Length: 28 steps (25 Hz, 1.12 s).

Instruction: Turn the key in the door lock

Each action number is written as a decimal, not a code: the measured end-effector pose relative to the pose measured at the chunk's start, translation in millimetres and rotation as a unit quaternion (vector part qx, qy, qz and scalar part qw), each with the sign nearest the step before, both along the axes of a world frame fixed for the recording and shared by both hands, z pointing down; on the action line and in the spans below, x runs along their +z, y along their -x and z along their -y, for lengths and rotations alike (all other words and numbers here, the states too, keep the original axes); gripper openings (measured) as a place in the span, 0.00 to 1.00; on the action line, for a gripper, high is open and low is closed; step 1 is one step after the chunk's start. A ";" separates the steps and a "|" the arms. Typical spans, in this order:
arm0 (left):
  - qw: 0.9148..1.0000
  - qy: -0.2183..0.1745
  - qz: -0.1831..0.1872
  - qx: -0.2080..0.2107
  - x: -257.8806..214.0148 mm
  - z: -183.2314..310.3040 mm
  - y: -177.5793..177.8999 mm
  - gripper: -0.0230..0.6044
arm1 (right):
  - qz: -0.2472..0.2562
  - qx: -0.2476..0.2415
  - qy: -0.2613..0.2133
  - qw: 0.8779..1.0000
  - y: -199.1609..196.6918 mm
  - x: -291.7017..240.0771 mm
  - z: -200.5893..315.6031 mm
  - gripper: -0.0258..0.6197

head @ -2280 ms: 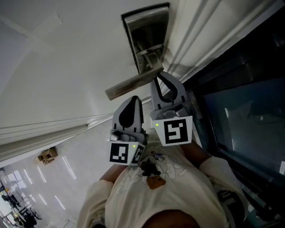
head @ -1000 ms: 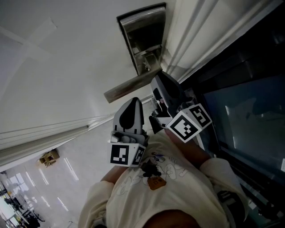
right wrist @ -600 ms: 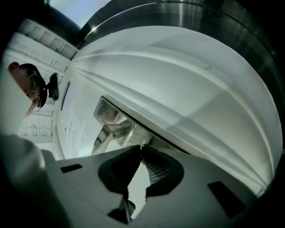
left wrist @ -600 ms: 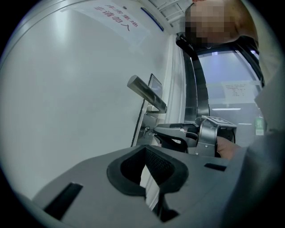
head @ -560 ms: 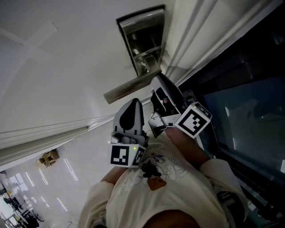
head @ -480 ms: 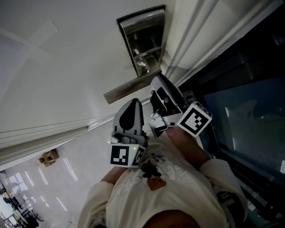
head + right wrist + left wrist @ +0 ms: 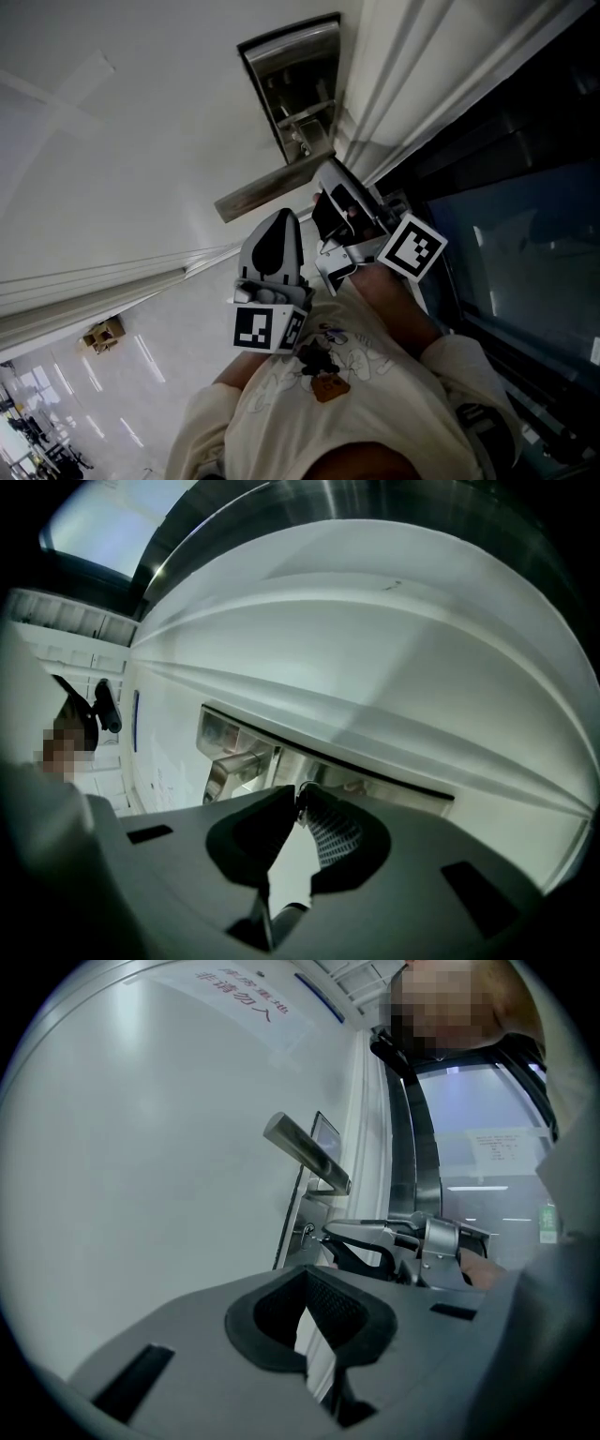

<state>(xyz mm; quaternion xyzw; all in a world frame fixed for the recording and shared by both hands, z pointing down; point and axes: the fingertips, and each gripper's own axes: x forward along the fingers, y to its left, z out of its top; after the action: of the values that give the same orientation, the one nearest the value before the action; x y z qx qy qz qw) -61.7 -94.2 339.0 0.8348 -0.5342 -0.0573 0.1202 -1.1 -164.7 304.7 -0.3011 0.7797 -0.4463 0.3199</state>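
Holding the right tool (image 7: 325,178) rolled sideways against the white door (image 7: 141,141), below the steel lock plate (image 7: 272,66) and beside the lever handle (image 7: 267,187), jaws pinching tight on the small key (image 7: 306,1234) sitting in the lock. Holding the left tool (image 7: 279,217) lower, jaws pressed together, gripping nothing.

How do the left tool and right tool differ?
The grey right tool reaches the brushed-steel lock plate, past the steel lever handle; the grey left tool hangs short of that handle. The right tool is shut on the small metal key; the left tool is shut on nothing. The right tool is rolled sideways; the left tool sits level. Both face the white door.
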 end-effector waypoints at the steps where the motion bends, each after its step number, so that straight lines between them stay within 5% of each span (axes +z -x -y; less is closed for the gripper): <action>1: 1.000 0.001 0.000 -0.001 0.4 -0.6 0.1 0.04 | 0.002 -0.003 -0.003 1.000 -0.3 -0.7 -0.6 0.10; 8: 1.000 0.003 0.000 -0.004 0.2 -3.9 1.8 0.04 | -0.050 0.027 -0.038 0.998 -14.3 -6.5 -11.1 0.23; 13: 1.000 0.004 0.000 0.001 0.8 -12.9 0.7 0.04 | -0.172 0.096 -0.077 0.977 -36.2 -4.3 -31.4 0.07; 17: 1.000 0.003 0.000 0.008 1.8 -22.9 -1.7 0.04 | -0.235 0.108 -0.107 0.960 -36.3 -3.7 -51.9 0.05; 28: 1.000 0.005 0.006 0.019 6.0 -70.8 0.9 0.04 | -0.313 0.103 -0.144 0.933 -15.9 6.5 -108.4 0.05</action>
<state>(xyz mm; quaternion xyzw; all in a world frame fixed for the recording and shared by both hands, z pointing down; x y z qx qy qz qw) -62.6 -23.4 345.0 0.8443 -0.5196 -0.0471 0.1220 14.8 -56.3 311.2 -0.4547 0.8609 -0.1773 0.1438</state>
